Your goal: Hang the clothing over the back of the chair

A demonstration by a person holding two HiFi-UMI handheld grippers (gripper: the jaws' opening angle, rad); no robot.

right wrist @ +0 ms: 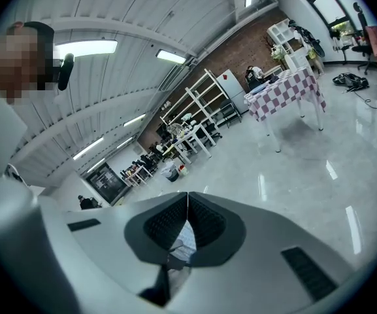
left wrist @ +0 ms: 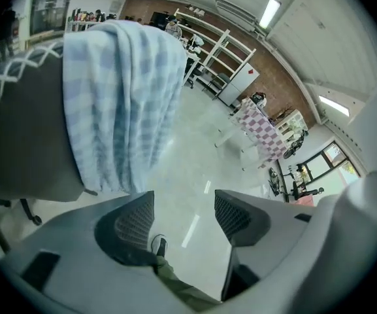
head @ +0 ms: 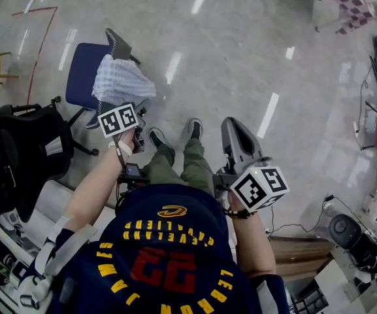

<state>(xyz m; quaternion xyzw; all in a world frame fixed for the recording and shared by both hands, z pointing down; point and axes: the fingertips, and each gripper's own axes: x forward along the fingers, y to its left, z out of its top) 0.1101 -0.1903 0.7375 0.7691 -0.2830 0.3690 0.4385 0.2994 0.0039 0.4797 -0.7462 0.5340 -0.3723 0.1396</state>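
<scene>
A light blue checked garment [head: 119,80] [left wrist: 119,103] lies draped over the dark grey back [left wrist: 25,129] of a chair with a blue seat [head: 80,67]. It hangs down both sides of the back. My left gripper [left wrist: 183,201] is just below and beside the garment, jaws open, with only floor and a shoe showing between them. In the head view its marker cube [head: 118,120] hides the jaws. My right gripper [head: 232,124] [right wrist: 187,198] is held apart to the right over bare floor, its tips closed together and holding nothing.
A black office chair [head: 31,146] stands close on the left. The person's shoes [head: 159,138] are just right of the blue chair. A table with a checked cloth [right wrist: 286,87] and white shelves [right wrist: 201,103] stand farther off. Cables and equipment [head: 351,234] crowd the right side.
</scene>
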